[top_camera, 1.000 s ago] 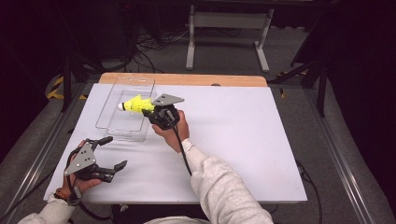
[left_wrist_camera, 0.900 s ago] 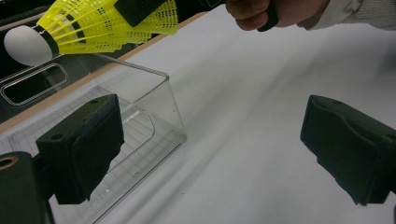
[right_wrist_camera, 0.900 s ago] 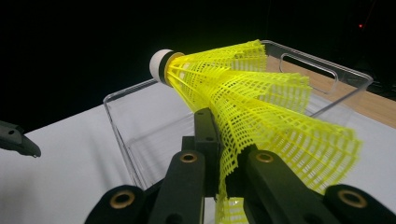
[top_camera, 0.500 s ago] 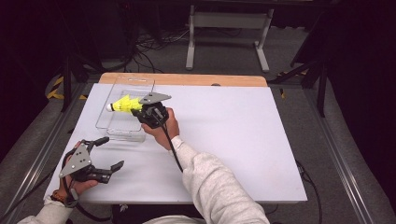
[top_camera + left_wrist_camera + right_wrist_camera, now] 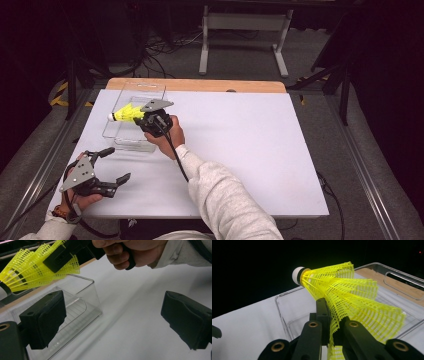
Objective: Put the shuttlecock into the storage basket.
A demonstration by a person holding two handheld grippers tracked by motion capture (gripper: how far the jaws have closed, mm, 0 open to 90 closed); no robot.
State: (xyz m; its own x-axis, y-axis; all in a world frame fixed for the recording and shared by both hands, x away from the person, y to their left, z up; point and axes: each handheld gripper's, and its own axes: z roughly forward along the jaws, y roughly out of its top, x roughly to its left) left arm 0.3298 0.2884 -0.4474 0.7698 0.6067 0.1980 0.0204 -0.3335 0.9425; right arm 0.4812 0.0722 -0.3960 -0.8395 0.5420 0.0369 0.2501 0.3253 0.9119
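Note:
A yellow plastic shuttlecock [image 5: 126, 114] with a white cork tip hangs over a clear plastic bin [image 5: 150, 93] at the table's back left. My right gripper [image 5: 140, 119] is shut on its mesh skirt [image 5: 352, 305], and the cork [image 5: 297, 275] points away toward the left. The left gripper view has the same shuttlecock [image 5: 32, 267] above the bin's near corner [image 5: 92, 300]. Near the front left edge my left gripper [image 5: 117, 165] rests in the hand, open, with nothing between its pads [image 5: 46, 315].
The white tabletop [image 5: 260, 135] stretches to the right of the bin. A wooden strip [image 5: 220, 85] runs along the far edge. Metal rails [image 5: 30, 170] flank the table, and a stand and cables lie on the floor behind.
My right gripper has carried the shuttlecock leftward, from the bin's right rim to a spot over its inside. The left gripper has stayed where it was.

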